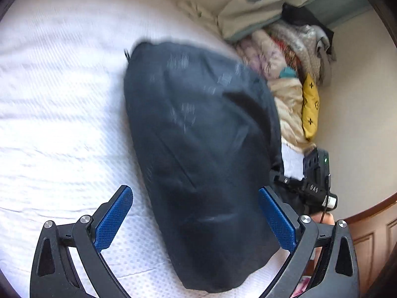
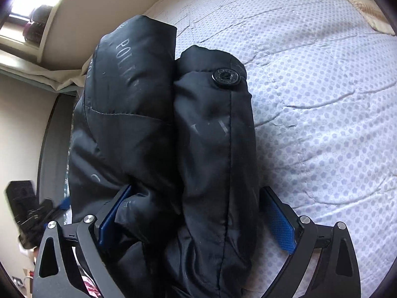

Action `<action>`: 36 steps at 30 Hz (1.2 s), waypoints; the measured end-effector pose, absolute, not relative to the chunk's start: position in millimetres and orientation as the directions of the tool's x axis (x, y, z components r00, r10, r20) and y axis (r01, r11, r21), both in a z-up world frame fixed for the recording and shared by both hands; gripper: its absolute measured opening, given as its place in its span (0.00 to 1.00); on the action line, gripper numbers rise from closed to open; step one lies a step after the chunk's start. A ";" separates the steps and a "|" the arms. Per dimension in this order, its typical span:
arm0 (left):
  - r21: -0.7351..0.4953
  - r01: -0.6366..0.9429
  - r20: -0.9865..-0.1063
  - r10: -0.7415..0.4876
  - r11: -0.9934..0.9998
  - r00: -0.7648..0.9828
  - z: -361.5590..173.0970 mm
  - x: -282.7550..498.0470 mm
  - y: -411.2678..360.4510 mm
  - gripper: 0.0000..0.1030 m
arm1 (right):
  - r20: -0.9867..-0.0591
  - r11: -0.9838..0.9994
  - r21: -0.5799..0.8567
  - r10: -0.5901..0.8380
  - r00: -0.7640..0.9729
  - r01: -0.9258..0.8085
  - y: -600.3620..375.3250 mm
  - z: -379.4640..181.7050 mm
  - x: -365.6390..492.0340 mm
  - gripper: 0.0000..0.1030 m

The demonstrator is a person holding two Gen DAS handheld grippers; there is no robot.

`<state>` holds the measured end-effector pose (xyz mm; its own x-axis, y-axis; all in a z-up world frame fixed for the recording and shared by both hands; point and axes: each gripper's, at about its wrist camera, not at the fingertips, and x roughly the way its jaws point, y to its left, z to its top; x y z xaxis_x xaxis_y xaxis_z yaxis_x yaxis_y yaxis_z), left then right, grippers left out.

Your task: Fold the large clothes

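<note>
A black puffer jacket (image 1: pixel 198 149) lies bunched on the white patterned bed (image 1: pixel 62 99). My left gripper (image 1: pixel 196 213) is open, its blue pads wide apart either side of the jacket's near end; this view is blurred. In the right wrist view the same jacket (image 2: pixel 161 136) is folded into thick rolls, with a black snap button (image 2: pixel 226 76) and faint grey lettering. My right gripper (image 2: pixel 196 216) stands wide around the thick bundle, which fills the space between its blue pads (image 2: pixel 281 223). The right gripper's body (image 1: pixel 315 181) shows at the jacket's right edge.
A heap of mixed clothes (image 1: pixel 285 57) with a yellow patterned item (image 1: pixel 310 106) lies against the cream wall at the bed's right. A window sill (image 2: pixel 29 32) and wall are at the left of the right wrist view. A beige blanket (image 2: pixel 364 2) lies at the bed's far corner.
</note>
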<state>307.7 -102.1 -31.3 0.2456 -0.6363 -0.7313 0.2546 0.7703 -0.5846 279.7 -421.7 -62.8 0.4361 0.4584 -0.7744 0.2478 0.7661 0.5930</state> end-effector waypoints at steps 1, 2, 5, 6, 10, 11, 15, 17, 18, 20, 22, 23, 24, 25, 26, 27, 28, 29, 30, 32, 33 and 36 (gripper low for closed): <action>-0.597 0.256 -0.731 -0.647 0.761 0.219 -38.4 310.4 -107.1 0.99 | -0.770 0.761 0.600 0.467 0.435 0.246 -422.3 -64.6 281.0 0.95; -0.607 0.259 -0.727 -0.657 0.751 0.202 -42.1 312.2 -111.1 0.99 | -0.766 0.757 0.606 0.473 0.435 0.244 -422.5 -66.0 282.0 0.95; -0.651 0.251 -0.695 -0.696 0.716 0.182 -50.7 315.1 -119.0 1.00 | -0.751 0.742 0.627 0.494 0.437 0.238 -422.2 -70.2 283.2 0.94; -0.659 0.241 -0.690 -0.700 0.713 0.184 -52.2 315.9 -119.6 1.00 | -0.744 0.733 0.637 0.504 0.439 0.238 -423.2 -71.8 283.4 0.93; -0.673 0.229 -0.676 -0.711 0.703 0.197 -49.1 317.1 -116.6 0.93 | -0.683 0.654 0.715 0.581 0.442 0.246 -422.0 -82.5 286.3 0.83; -0.669 0.232 -0.679 -0.707 0.707 0.199 -46.8 316.3 -114.4 0.90 | -0.685 0.657 0.714 0.580 0.441 0.244 -419.2 -82.9 287.0 0.83; -0.636 0.225 -0.701 -0.674 0.738 0.231 -38.2 313.9 -87.9 0.88 | -0.680 0.653 0.719 0.589 0.436 0.240 -403.2 -83.3 295.2 0.81; -0.618 0.211 -0.713 -0.653 0.757 0.256 -33.4 314.4 -69.7 0.88 | -0.662 0.631 0.738 0.611 0.434 0.238 -391.0 -86.6 299.8 0.80; -0.611 0.205 -0.717 -0.644 0.765 0.266 -31.2 314.1 -60.8 0.88 | -0.652 0.620 0.748 0.622 0.434 0.236 -382.8 -88.5 302.8 0.80; -0.594 0.186 -0.728 -0.622 0.782 0.289 -27.0 314.4 -38.5 0.88 | -0.634 0.604 0.764 0.640 0.433 0.226 -368.7 -88.6 305.6 0.80; -0.578 0.167 -0.738 -0.599 0.799 0.309 -23.2 314.4 -16.4 0.88 | -0.614 0.588 0.780 0.658 0.436 0.213 -351.5 -90.8 309.8 0.80; -0.572 0.159 -0.743 -0.590 0.805 0.316 -21.5 314.9 -8.1 0.88 | -0.603 0.580 0.789 0.665 0.440 0.202 -342.0 -91.5 311.6 0.80; -0.567 0.152 -0.746 -0.582 0.810 0.323 -19.9 315.8 0.1 0.88 | -0.594 0.577 0.794 0.672 0.443 0.189 -331.3 -92.9 315.1 0.80; -0.563 0.144 -0.747 -0.576 0.814 0.331 -18.4 316.4 7.7 0.88 | -0.587 0.574 0.799 0.678 0.443 0.179 -323.5 -92.7 319.5 0.80; -0.560 0.136 -0.748 -0.570 0.817 0.340 -17.0 316.8 15.1 0.88 | -0.574 0.566 0.807 0.686 0.447 0.169 -314.9 -93.2 323.6 0.80; -0.557 0.129 -0.749 -0.563 0.820 0.349 -16.3 317.4 21.4 0.88 | -0.569 0.563 0.810 0.689 0.449 0.164 -312.4 -94.0 324.5 0.79; -0.554 0.122 -0.749 -0.557 0.824 0.360 -17.2 318.3 27.8 0.88 | -0.568 0.565 0.810 0.688 0.451 0.158 -308.7 -94.2 326.6 0.79; -0.553 0.117 -0.748 -0.554 0.825 0.366 -18.5 319.1 31.3 0.88 | -0.571 0.572 0.806 0.684 0.454 0.151 -304.8 -93.8 330.3 0.79; -0.557 0.103 -0.746 -0.550 0.824 0.375 -20.3 320.3 34.4 0.88 | -0.574 0.580 0.801 0.678 0.458 0.145 -302.1 -95.2 333.6 0.79; -0.570 0.089 -0.737 -0.556 0.817 0.385 -25.3 321.9 38.5 0.90 | -0.582 0.591 0.794 0.670 0.462 0.142 -300.4 -95.8 336.6 0.80; -0.574 0.087 -0.733 -0.558 0.814 0.387 -27.4 321.8 41.4 0.91 | -0.584 0.592 0.793 0.669 0.461 0.146 -301.2 -96.2 336.2 0.80; -0.571 0.084 -0.734 -0.554 0.816 0.393 -27.9 321.2 41.9 0.96 | -0.587 0.586 0.794 0.670 0.455 0.161 -297.5 -96.7 336.5 0.85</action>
<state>321.2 41.9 -27.9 0.3926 -0.5541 -0.7341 0.0844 0.8165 -0.5712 336.5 -297.5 -96.7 0.4549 0.6700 -0.5866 0.1609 0.5861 0.7941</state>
